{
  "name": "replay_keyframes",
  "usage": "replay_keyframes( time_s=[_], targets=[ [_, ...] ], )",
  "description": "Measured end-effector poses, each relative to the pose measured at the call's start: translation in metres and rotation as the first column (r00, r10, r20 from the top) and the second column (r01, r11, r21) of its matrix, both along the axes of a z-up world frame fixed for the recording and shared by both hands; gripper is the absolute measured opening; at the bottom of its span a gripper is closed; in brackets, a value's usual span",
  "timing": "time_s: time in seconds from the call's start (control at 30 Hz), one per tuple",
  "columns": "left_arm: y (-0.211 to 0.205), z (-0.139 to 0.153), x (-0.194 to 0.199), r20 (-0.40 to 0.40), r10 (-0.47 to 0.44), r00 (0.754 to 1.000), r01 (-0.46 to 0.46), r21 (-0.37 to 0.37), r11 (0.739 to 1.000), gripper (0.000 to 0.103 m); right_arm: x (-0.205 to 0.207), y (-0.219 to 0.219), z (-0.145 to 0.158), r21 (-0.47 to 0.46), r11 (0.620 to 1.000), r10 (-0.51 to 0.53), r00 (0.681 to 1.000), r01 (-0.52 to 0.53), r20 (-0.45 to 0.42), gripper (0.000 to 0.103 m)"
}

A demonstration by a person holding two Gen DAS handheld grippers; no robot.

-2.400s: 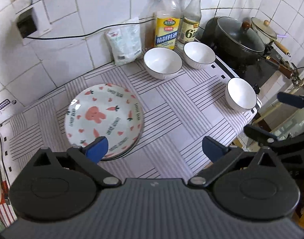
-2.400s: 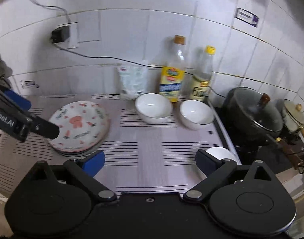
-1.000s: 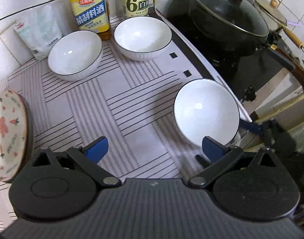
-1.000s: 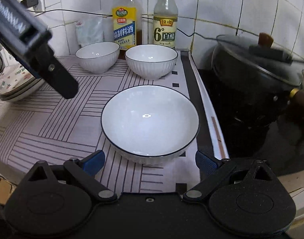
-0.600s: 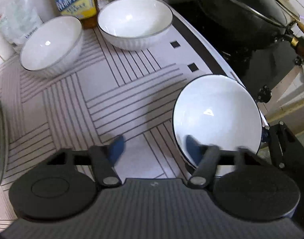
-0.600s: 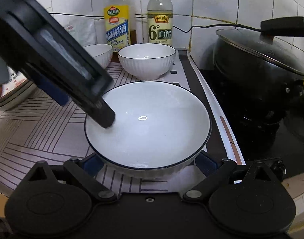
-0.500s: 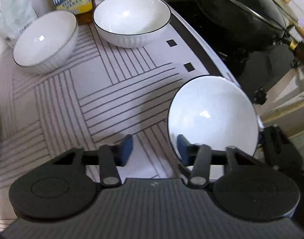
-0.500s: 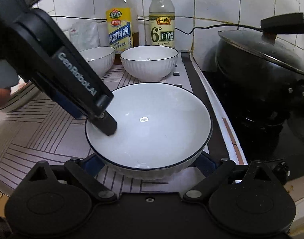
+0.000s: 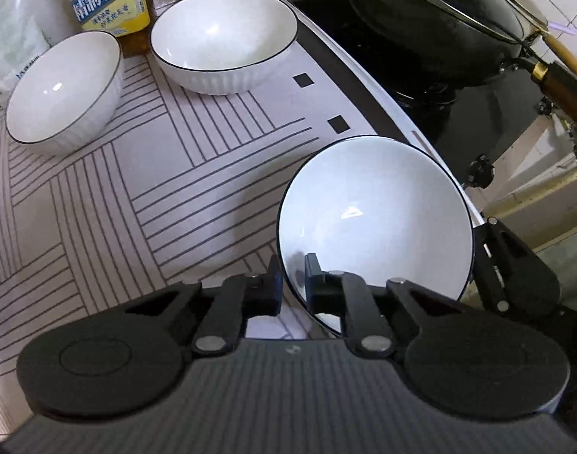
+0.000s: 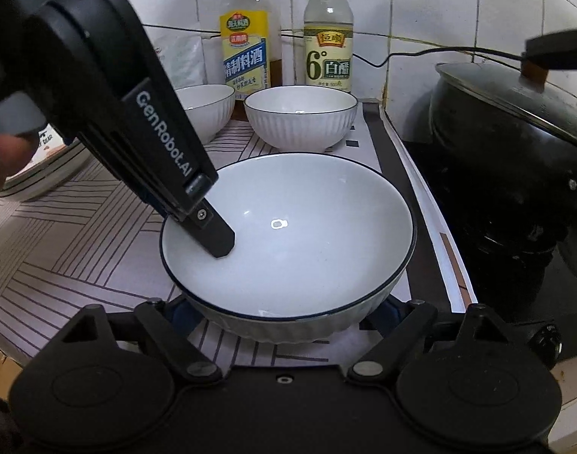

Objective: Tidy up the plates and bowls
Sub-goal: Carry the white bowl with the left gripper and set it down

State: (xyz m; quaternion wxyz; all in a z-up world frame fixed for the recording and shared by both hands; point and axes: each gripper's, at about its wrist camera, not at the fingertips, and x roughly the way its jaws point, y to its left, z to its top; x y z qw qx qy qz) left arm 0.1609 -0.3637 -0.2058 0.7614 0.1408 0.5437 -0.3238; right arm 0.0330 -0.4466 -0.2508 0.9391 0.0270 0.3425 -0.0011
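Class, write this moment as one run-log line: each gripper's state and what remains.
left gripper: shut on near bowl rim | right gripper: closing, straddling that bowl | two far bowls: untouched

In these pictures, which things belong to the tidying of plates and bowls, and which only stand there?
Belong to the job:
- near bowl, its rim pinched by the left gripper; the right gripper is closing around its base
- two back bowls
- patterned plates

Only standing there:
- two bottles
- white pouch
- lidded black pot
- small pan
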Motion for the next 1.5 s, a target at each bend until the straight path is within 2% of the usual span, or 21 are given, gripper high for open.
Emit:
replay_keyframes(
  time_s=[0.2, 0.4, 0.63, 0.87, 1.07, 1.17, 1.23, 1.37, 1.5],
  targets=[
    [0.028, 0.005, 0.004, -0.027, 0.034, 0.999, -0.035, -0.008, 0.999, 0.011, 0.000, 0.013, 0.006, 0.007, 0.999, 0.041, 0.999, -0.041, 0.009, 0.090],
    [0.073, 0.013, 0.011, -0.029, 0.115, 0.993, -0.115, 0.008, 0.993, 0.012, 0.010, 0.042, 0.016, 0.007, 0.992, 0.129, 0.991, -0.130, 0.027, 0.090],
    [0.128, 0.023, 0.024, -0.012, 0.230, 0.973, -0.229, 0.007, 0.973, 0.013, 0.035, 0.081, 0.025, -0.001, 0.965, 0.263, 0.963, -0.263, 0.056, 0.089],
    [0.154, 0.016, 0.042, 0.024, 0.290, 0.957, -0.290, 0.022, 0.957, 0.013, 0.066, 0.116, 0.021, -0.034, 0.935, 0.355, 0.933, -0.353, 0.058, 0.089],
    [0.156, 0.002, 0.053, 0.022, 0.316, 0.949, -0.316, 0.025, 0.948, 0.013, 0.089, 0.123, 0.013, -0.030, 0.928, 0.373, 0.927, -0.372, 0.041, 0.089],
    [0.155, -0.004, 0.053, 0.017, 0.325, 0.946, -0.325, 0.038, 0.945, 0.015, 0.099, 0.125, 0.006, 0.002, 0.925, 0.379, 0.925, -0.379, -0.016, 0.090],
    [0.154, -0.004, 0.053, 0.010, 0.327, 0.945, -0.327, 0.033, 0.944, 0.015, 0.098, 0.130, 0.006, -0.025, 0.924, 0.382, 0.924, -0.382, -0.016, 0.090],
    [0.156, -0.005, 0.050, -0.022, 0.346, 0.938, -0.346, 0.026, 0.938, 0.016, 0.096, 0.129, 0.009, -0.004, 0.932, 0.361, 0.931, -0.361, -0.049, 0.089],
    [0.159, -0.001, 0.047, -0.037, 0.366, 0.930, -0.366, 0.012, 0.930, 0.022, 0.080, 0.124, 0.023, 0.005, 0.945, 0.328, 0.943, -0.328, -0.052, 0.091]
  ],
)
